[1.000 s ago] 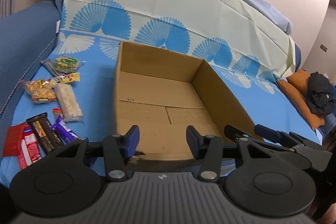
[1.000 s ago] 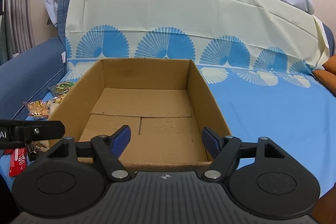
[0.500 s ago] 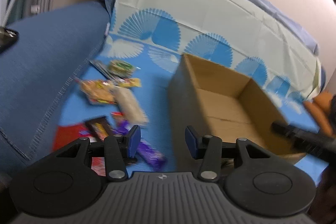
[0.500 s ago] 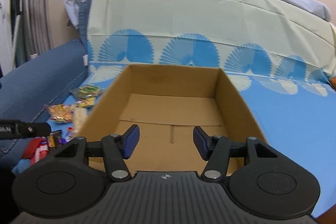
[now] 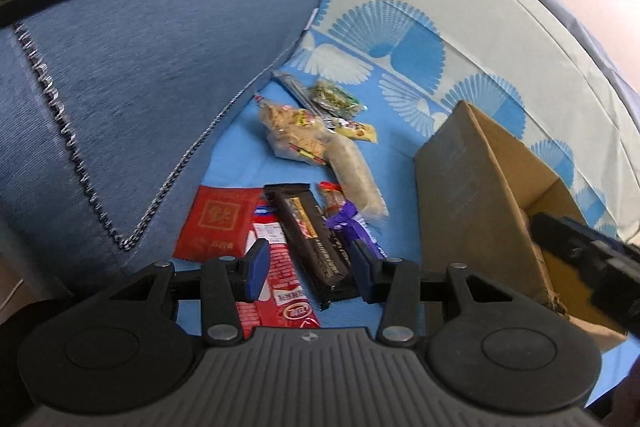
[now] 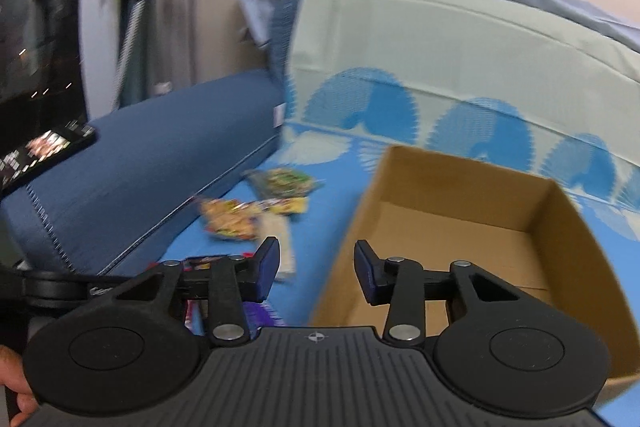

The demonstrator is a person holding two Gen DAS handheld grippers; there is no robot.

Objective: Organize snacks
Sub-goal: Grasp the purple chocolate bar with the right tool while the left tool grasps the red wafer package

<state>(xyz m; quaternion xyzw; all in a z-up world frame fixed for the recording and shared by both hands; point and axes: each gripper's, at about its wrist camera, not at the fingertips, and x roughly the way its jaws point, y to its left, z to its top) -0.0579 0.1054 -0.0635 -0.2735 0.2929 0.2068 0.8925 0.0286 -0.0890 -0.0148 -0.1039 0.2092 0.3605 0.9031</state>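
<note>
Both views swung left off the cardboard box (image 5: 472, 195), so the left gripper (image 5: 306, 267) came to hang over the black bar (image 5: 310, 235) and red wrapper (image 5: 280, 275) among the snacks, while the right gripper (image 6: 316, 267) narrowed its empty jaws beside the box's left wall.

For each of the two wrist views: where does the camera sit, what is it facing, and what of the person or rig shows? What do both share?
Left wrist: behind the left gripper, facing down at snacks beside the sofa arm; the right gripper's tip intrudes.
Right wrist: behind the right gripper, facing the cardboard box; a hand shows.
Shared: box, snack pile, patterned cover, tablet.
</note>
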